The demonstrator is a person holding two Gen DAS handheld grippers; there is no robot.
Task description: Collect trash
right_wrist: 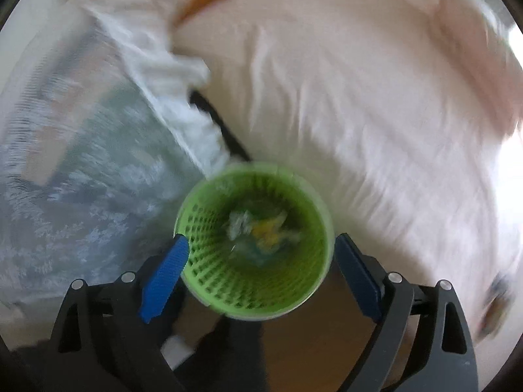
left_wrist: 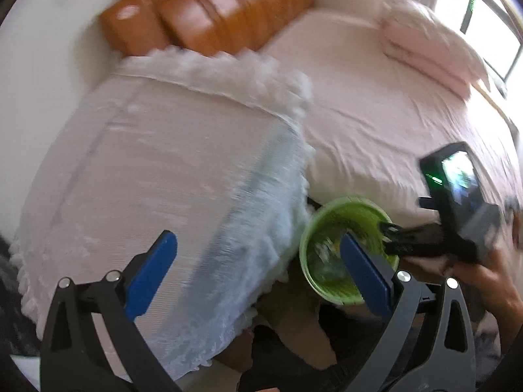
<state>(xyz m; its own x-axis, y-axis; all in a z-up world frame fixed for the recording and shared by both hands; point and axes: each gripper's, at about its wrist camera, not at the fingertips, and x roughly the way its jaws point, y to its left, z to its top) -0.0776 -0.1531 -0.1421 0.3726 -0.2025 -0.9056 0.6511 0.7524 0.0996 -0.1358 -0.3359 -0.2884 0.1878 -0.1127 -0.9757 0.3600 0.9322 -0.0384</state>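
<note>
We see a bed [left_wrist: 376,98] filling the upper right of the left wrist view, its pale pink sheet wrinkled, with a folded pink quilt [left_wrist: 428,42] near the window at the top right. A brown headboard [left_wrist: 209,9] sits at the top centre. A surface draped in a white lace cloth [left_wrist: 157,163] takes up the left and middle of that frame, its fringe hanging down toward the floor.

A green bin [right_wrist: 255,238] stands on the floor between the cloth and the bed, at the lower centre of the right wrist view and lower right of centre in the left one. Its wall is perforated. Inside it lies crumpled trash [right_wrist: 258,232], white, yellow and bluish, too blurred for us to name the pieces.

Our right tongs [right_wrist: 261,271] hang just above the bin, jaws wide apart with the blue pads at either side of the rim, holding nothing. In the left wrist view the same tongs reach in from the right, black tips over the bin's far rim, with a hand [left_wrist: 490,281] gripping the handle at the lower right.

Our left tongs [left_wrist: 258,277] are also spread wide and empty, one pad over the cloth, the other in front of the bin.
</note>
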